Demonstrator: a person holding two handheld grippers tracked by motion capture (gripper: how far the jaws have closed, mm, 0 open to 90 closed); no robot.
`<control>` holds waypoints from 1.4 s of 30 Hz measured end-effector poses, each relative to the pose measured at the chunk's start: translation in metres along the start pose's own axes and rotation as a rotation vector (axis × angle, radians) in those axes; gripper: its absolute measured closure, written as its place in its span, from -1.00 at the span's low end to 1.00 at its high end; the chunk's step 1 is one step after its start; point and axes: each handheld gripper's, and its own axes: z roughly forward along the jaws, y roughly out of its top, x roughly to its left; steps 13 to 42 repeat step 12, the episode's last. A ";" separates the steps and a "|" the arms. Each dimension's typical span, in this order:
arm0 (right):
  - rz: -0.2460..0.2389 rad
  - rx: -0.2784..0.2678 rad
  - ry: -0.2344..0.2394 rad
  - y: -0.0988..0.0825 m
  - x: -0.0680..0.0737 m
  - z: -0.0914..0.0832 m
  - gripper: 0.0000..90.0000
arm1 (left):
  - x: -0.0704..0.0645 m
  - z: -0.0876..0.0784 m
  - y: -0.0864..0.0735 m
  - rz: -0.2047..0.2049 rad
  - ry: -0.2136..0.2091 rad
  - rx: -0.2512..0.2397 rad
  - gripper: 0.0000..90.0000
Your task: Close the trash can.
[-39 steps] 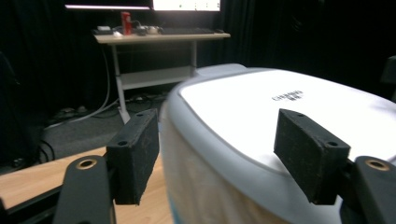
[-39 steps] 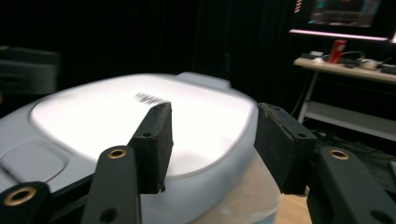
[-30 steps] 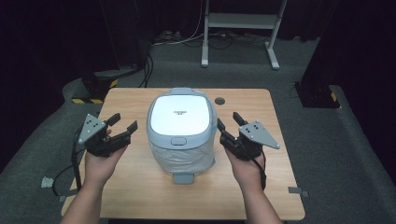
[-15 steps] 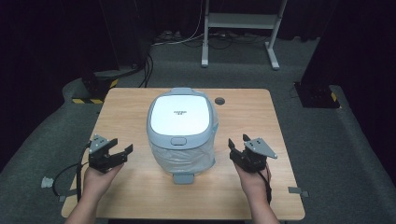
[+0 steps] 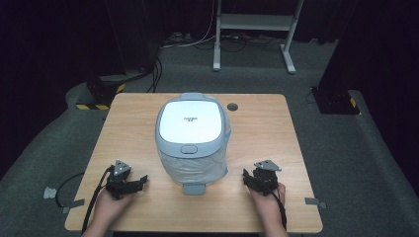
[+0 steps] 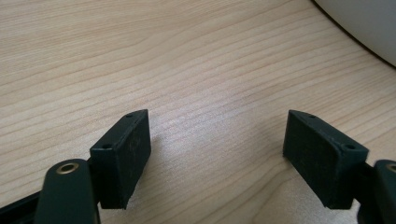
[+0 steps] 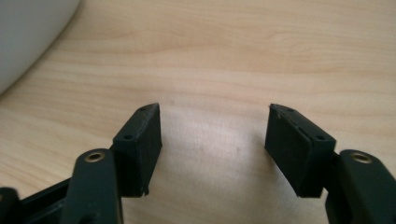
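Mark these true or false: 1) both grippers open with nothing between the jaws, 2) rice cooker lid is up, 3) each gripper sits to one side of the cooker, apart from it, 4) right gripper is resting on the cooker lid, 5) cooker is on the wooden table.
1) True. The left gripper and the right gripper both have their jaws apart over bare wood; the jaws have just been opening.
2) False. The rice cooker has its white lid closed flat.
3) True. Bare table lies between each gripper and the cooker.
4) False. It is low at the near table edge, to the cooker's right.
5) True. It stands mid-way on the wooden table.
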 end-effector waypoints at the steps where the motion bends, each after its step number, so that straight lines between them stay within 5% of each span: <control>1: 0.001 0.000 -0.003 0.000 0.000 0.001 -0.21 | -0.001 0.000 -0.001 0.002 -0.004 -0.003 -0.48; 12: 0.020 0.008 -0.030 0.003 0.002 0.004 -0.39 | -0.003 -0.002 -0.004 0.018 -0.020 -0.019 -0.45; 42: 0.020 0.008 -0.030 0.003 0.002 0.004 -0.39 | -0.003 -0.002 -0.004 0.018 -0.020 -0.019 -0.45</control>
